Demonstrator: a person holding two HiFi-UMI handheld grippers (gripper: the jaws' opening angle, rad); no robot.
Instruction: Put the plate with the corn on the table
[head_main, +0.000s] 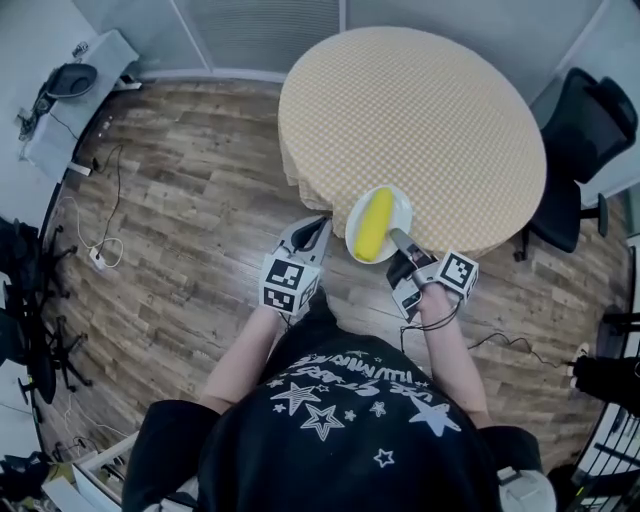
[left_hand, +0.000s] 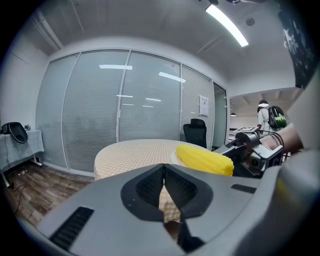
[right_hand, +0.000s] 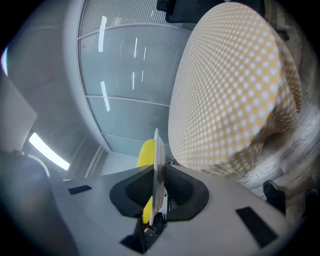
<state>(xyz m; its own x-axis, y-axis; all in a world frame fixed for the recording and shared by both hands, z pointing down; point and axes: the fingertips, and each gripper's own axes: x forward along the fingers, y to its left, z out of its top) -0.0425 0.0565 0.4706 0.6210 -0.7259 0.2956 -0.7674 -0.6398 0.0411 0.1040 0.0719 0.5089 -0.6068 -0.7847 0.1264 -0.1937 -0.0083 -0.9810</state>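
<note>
A white plate (head_main: 400, 206) carries a yellow corn cob (head_main: 375, 223) and hangs at the near edge of the round table (head_main: 420, 110) with the yellow checked cloth. My right gripper (head_main: 397, 238) is shut on the plate's near rim. In the right gripper view the plate (right_hand: 157, 150) shows edge-on between the jaws, with the corn (right_hand: 146, 152) behind it. My left gripper (head_main: 318, 228) is just left of the plate, shut on nothing. The left gripper view shows its jaws (left_hand: 164, 172) closed together, with the corn (left_hand: 205, 159) and the table (left_hand: 135, 149) beyond. I cannot tell whether the plate touches the cloth.
A black office chair (head_main: 580, 130) stands right of the table. A grey desk (head_main: 70, 85) sits at the far left, with cables (head_main: 100, 255) on the wood floor. Glass walls with blinds (left_hand: 120, 110) run behind the table. A person (left_hand: 267, 117) stands far off.
</note>
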